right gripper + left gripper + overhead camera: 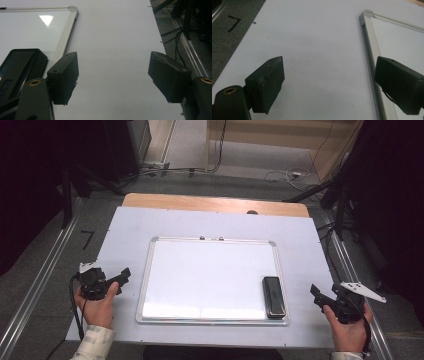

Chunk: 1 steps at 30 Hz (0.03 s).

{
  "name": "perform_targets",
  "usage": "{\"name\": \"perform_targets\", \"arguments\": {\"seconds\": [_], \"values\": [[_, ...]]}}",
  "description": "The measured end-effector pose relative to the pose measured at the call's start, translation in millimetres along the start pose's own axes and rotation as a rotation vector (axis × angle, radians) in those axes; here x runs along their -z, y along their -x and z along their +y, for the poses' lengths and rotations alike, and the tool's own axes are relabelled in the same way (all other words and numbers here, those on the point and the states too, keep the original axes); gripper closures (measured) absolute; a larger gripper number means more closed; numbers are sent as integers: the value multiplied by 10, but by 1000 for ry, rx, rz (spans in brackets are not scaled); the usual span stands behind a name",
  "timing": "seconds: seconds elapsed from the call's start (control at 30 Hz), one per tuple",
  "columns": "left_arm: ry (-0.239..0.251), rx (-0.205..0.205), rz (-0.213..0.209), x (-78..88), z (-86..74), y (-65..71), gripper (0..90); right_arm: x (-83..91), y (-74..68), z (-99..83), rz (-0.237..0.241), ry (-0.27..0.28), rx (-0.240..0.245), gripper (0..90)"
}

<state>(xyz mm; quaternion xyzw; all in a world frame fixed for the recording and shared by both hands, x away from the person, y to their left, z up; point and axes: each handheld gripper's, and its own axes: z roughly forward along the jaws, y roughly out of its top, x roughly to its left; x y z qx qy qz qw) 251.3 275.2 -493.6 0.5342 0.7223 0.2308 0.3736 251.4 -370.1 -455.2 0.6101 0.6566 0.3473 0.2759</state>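
Whiteboard centred; bare table margins around.

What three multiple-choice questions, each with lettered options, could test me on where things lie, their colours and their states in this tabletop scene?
1. Where does the black rectangular eraser lie on the metal-framed whiteboard?
A near right corner
B far left corner
C middle

2. What colour is the sheet covering the table?
A red
B white
C green

3. How stand the right gripper's fingers?
A clamped on the eraser
B apart, empty
C pressed together

Answers: 1 A, it lies by the board's near right frame; 2 B, the sheet is plainly white; 3 B, bare sheet shows between them.
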Motion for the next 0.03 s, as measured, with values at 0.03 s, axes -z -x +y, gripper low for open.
{"name": "perform_targets", "arguments": {"seconds": [0.03], "values": [[-2, 0, 3, -3, 1, -8, 105, -15, 15, -9, 0, -4, -9, 208]]}}
